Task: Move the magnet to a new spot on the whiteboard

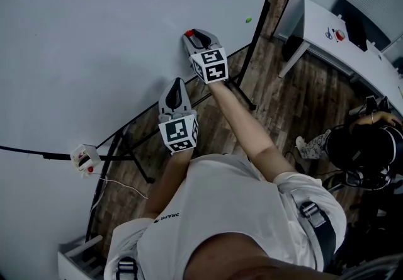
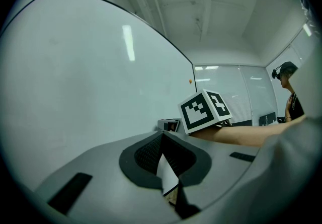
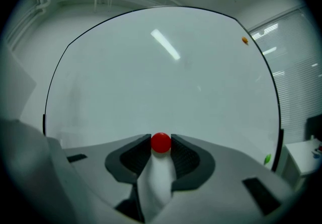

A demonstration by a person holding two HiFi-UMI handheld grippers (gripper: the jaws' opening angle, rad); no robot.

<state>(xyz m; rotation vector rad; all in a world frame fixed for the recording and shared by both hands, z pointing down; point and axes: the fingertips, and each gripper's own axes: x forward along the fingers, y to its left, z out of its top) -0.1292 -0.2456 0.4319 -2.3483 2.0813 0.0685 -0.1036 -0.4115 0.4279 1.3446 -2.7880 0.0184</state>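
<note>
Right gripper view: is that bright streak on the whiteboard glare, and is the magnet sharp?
Right gripper view: yes, a ceiling-light reflection on the whiteboard, well above the red magnet, which is sharp; fisheye bows the board's edges. Left gripper view: a similar streak.

Saw a small, round, red magnet (image 3: 161, 143) set flat against the upright white whiteboard (image 3: 166, 67), near its black-framed lower edge, pinched at both sides between the jaw tips of the right gripper (image 3: 161, 141).
</note>
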